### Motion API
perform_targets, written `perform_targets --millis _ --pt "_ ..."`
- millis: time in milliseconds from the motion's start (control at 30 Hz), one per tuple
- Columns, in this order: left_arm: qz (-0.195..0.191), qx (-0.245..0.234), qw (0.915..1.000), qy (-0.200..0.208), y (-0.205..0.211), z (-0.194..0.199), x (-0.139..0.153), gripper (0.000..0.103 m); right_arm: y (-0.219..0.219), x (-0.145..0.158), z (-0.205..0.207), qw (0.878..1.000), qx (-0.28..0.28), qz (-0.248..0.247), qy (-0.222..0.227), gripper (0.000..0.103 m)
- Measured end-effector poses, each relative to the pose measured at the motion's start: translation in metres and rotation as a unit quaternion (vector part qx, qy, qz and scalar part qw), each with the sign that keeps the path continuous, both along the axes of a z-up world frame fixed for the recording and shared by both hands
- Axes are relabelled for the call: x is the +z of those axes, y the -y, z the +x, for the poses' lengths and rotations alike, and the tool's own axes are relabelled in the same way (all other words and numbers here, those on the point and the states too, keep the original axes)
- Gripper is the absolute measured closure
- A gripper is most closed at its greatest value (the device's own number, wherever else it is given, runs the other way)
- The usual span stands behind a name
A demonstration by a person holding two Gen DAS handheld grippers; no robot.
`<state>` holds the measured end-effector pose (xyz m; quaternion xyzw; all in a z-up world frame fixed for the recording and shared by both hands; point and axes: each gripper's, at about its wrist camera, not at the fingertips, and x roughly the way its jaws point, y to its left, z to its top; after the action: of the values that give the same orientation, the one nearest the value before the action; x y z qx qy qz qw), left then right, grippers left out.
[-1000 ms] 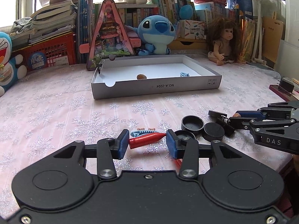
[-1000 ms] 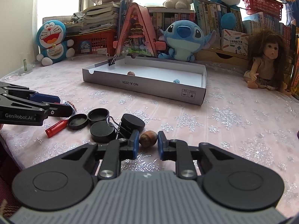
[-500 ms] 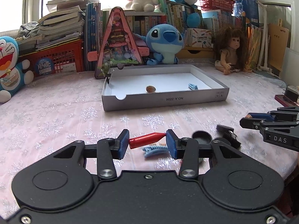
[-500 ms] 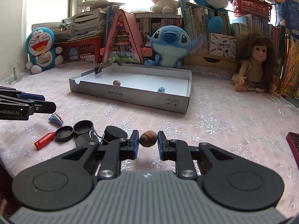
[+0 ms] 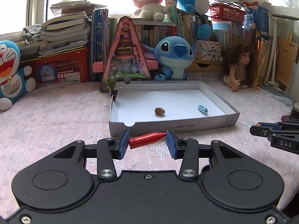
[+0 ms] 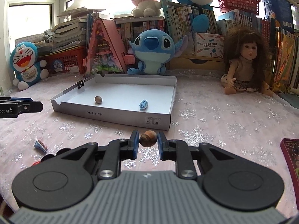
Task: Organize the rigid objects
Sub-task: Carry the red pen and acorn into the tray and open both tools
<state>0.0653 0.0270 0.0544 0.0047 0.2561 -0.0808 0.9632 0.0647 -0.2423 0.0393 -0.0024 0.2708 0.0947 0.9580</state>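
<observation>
My left gripper (image 5: 147, 142) is shut on a red pen cap (image 5: 146, 140) and holds it above the cloth, just short of the white cardboard tray (image 5: 173, 126). My right gripper (image 6: 148, 142) is shut on a brown nut (image 6: 148, 138), near the tray's front right corner (image 6: 158, 120). Inside the tray lie another brown nut (image 5: 159, 110), also in the right wrist view (image 6: 98, 99), and a small blue clip (image 5: 202, 109), also in the right wrist view (image 6: 143, 104). A black binder clip (image 6: 80, 83) grips the tray's left wall.
A blue hair clip (image 6: 40, 145) and black round lids (image 6: 56, 154) lie on the cloth at the lower left. Plush toys (image 6: 151, 50), a doll (image 6: 244, 65), a pink triangular case (image 5: 126, 54) and books line the back. A dark red book (image 6: 291, 153) lies at right.
Both grippers have risen and moved forward toward the tray, each still holding its object. The lids and hair clip have dropped out of the left wrist view.
</observation>
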Motion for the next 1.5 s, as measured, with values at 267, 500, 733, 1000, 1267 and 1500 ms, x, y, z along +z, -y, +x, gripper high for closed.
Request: perform_targets --millis 267,500,733,1000,1267,1500 --pt "-0.014 0.008 0.9999 0.001 -0.004 0.031 0.014 0.062 0.003 0.012 0.024 1.000 -0.006 0.010 0.005 0.078" --pt "-0.031 0.009 0.9993 -0.017 -0.005 0.064 0.019 0.062 0.005 0.019 0.049 1.000 -0.006 0.018 -0.005 0.078" --pt "-0.043 0.003 0.9974 -0.057 -0.001 0.106 0.014 0.062 0.012 0.027 0.085 0.998 -0.010 0.042 -0.035 0.078" --pt "-0.046 -0.003 0.9930 -0.109 0.007 0.150 -0.001 0.062 0.014 0.021 0.127 0.991 -0.021 0.091 -0.094 0.078" --pt "-0.029 -0.004 0.9908 -0.132 0.015 0.171 -0.017 0.062 0.011 0.003 0.153 0.985 -0.036 0.102 -0.132 0.078" --pt "-0.024 -0.004 0.9901 -0.138 0.016 0.177 -0.026 0.062 0.007 -0.008 0.165 0.983 -0.044 0.100 -0.148 0.078"
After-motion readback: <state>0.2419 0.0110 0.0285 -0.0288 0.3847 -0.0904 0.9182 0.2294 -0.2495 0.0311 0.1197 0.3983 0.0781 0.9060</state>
